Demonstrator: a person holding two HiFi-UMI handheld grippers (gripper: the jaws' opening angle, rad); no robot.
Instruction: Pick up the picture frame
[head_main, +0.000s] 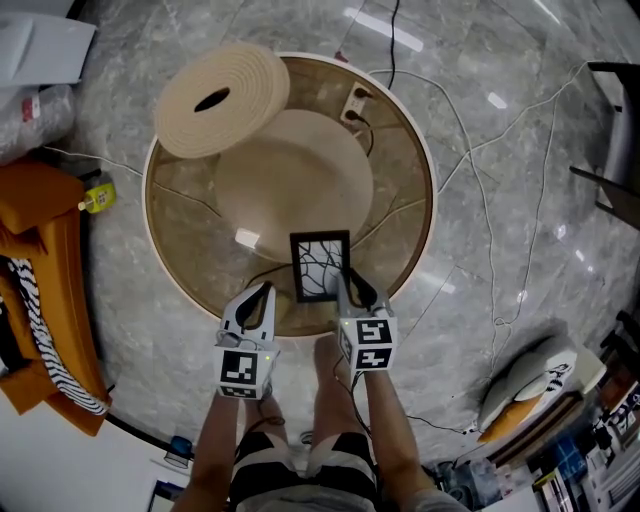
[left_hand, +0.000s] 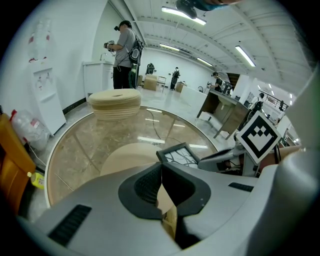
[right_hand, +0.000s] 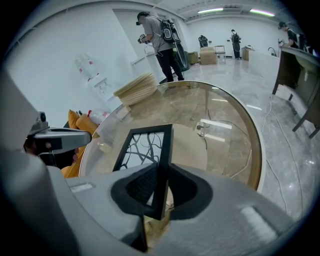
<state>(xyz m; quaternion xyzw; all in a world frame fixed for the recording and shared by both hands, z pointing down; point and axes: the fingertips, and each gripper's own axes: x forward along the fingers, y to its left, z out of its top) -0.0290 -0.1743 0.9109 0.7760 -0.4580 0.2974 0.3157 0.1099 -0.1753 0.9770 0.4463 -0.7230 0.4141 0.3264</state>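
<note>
A black picture frame (head_main: 320, 265) with a branch pattern lies on the round glass table (head_main: 420, 170) near its front rim. My right gripper (head_main: 345, 290) is at the frame's right side. In the right gripper view the frame (right_hand: 145, 150) stands edge-on between the jaws, and both pads of the right gripper (right_hand: 160, 200) bear on that edge. My left gripper (head_main: 262, 298) hovers at the table's front rim, left of the frame, with its jaws together and nothing in them. The left gripper view shows the frame (left_hand: 180, 154) just beyond the left gripper (left_hand: 161, 170).
A beige coiled disc (head_main: 222, 98) overhangs the table's far left rim. A power strip (head_main: 355, 103) with cables lies under the glass. Loose cables (head_main: 500, 200) cross the floor at right. An orange cloth (head_main: 50, 260) and a yellow bottle (head_main: 97, 198) are at left. A person (left_hand: 125, 50) stands far off.
</note>
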